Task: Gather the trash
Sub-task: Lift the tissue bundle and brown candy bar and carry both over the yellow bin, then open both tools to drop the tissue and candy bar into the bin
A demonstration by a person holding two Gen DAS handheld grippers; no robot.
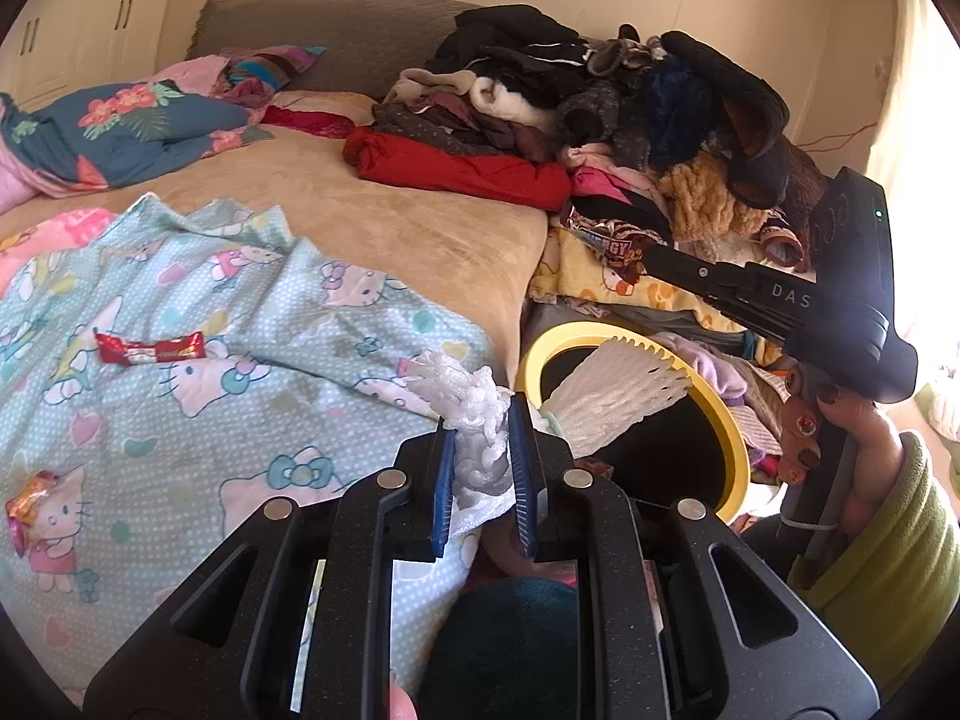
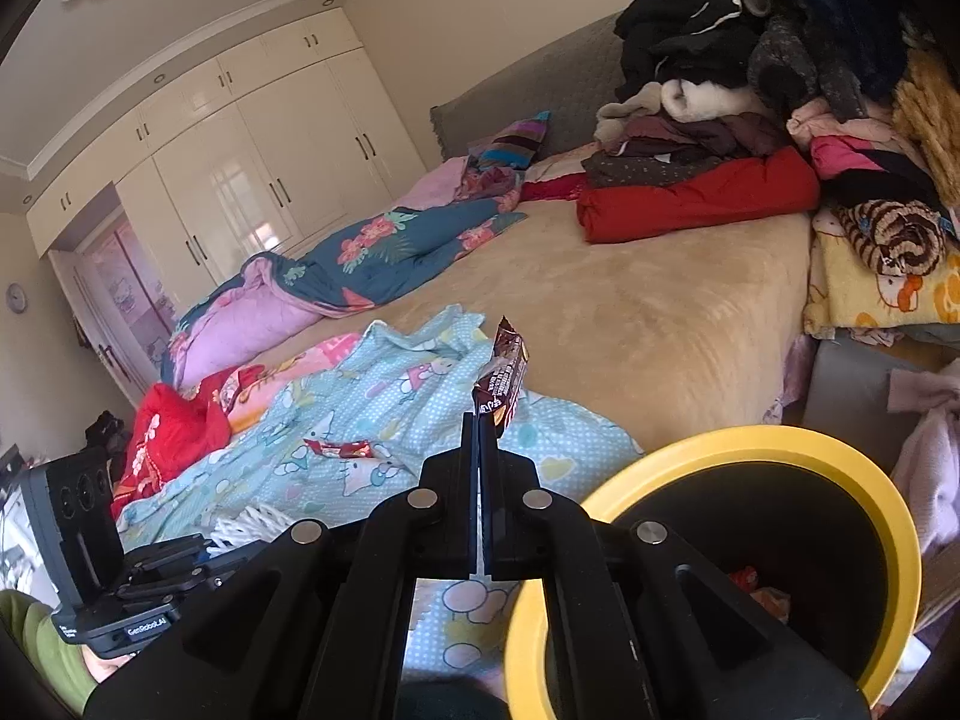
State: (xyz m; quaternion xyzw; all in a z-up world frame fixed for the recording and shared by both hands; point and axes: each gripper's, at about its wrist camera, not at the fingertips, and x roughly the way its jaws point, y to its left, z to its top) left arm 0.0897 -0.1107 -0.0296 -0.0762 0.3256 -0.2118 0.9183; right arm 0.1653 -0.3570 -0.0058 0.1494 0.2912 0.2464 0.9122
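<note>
My left gripper (image 1: 480,438) is shut on a white foam net (image 1: 474,414), held at the bed's edge just left of the yellow-rimmed black bin (image 1: 735,414). Another white foam net (image 1: 618,390) lies across the bin's rim. My right gripper (image 2: 485,420) is shut on a brown snack wrapper (image 2: 504,378) that sticks up from its tips, left of the bin (image 2: 852,468). A red wrapper (image 1: 150,349) lies on the Hello Kitty blanket; it also shows in the right wrist view (image 2: 339,450). An orange wrapper (image 1: 27,501) lies at the blanket's left.
The tan bed (image 1: 390,222) carries a light-blue Hello Kitty blanket (image 1: 210,420), a floral quilt (image 1: 114,132) and a tall clothes pile (image 1: 600,120) at the right. Some trash lies inside the bin (image 2: 756,588). White wardrobes (image 2: 240,180) stand behind the bed.
</note>
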